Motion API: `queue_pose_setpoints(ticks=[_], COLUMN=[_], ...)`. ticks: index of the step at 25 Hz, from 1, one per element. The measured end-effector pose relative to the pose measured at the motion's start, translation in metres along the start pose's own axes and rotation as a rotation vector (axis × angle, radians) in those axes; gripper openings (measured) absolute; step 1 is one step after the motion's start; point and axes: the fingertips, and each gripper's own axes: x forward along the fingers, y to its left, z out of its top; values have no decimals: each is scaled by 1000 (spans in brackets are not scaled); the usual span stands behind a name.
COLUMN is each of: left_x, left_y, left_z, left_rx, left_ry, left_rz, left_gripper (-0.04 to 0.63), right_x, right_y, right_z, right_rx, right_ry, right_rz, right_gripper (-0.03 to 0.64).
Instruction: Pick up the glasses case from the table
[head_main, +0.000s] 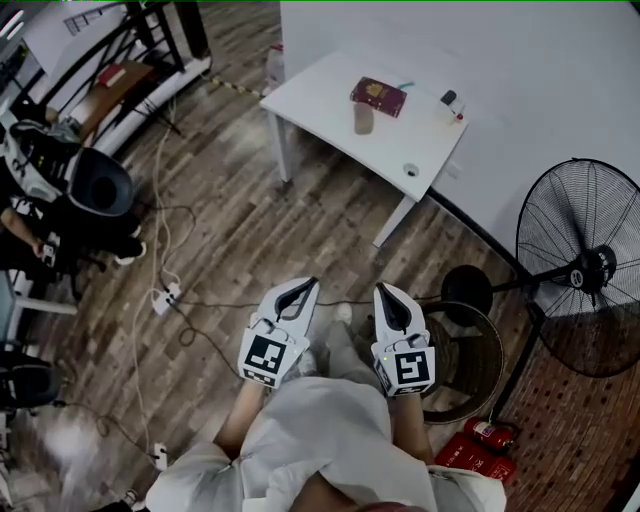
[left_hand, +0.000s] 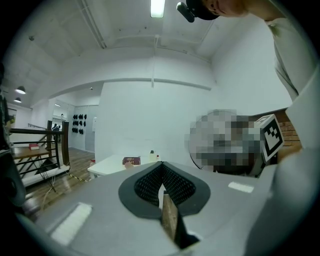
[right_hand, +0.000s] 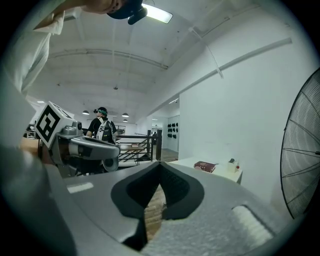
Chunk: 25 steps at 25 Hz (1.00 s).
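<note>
The glasses case (head_main: 378, 96) is dark red and lies on the white table (head_main: 320, 95) far ahead of me, beside a cup (head_main: 363, 117). It shows small in the left gripper view (left_hand: 131, 161) and in the right gripper view (right_hand: 205, 166). My left gripper (head_main: 308, 282) and right gripper (head_main: 382, 288) are side by side over the wooden floor, well short of the table. Both point toward it. The left gripper's (left_hand: 160, 165) jaws meet at the tips with nothing between them, and so do the right gripper's (right_hand: 160, 164).
A small white bottle (head_main: 452, 105) and a round object (head_main: 411, 170) also sit on the table. A standing fan (head_main: 585, 265) and a round wicker basket (head_main: 470, 355) are at my right. Cables and a power strip (head_main: 165, 297) lie on the floor at left, near an office chair (head_main: 98, 185).
</note>
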Motion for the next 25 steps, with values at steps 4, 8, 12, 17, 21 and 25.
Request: queue_pose_setpoints(ticks=[4,8,12,17,21,25], left_x=[35,83,127,168,194,208], left_y=[18,39,55,68,78,81], left_z=[2,19,35,45,50,54], left_rx=[2,30,32,39,52,53], left_ry=[12,1,-9,-8,-5,-7], left_rz=[15,22,41,60,92,96], left_gripper=[18,18,18,18,18,18], right_x=[38,81,114,141,157,171], right_y=[-26,-61,-95,-128,-155,-171], right_z=[1,16,33,35,34,34], right_rx=[13,4,-8,-5,13,25], right_ry=[-11,-39,-65,-60,-60,-54], right_rz=[20,45,66,85,91,97], right_gripper=[5,5,5,5,5,5])
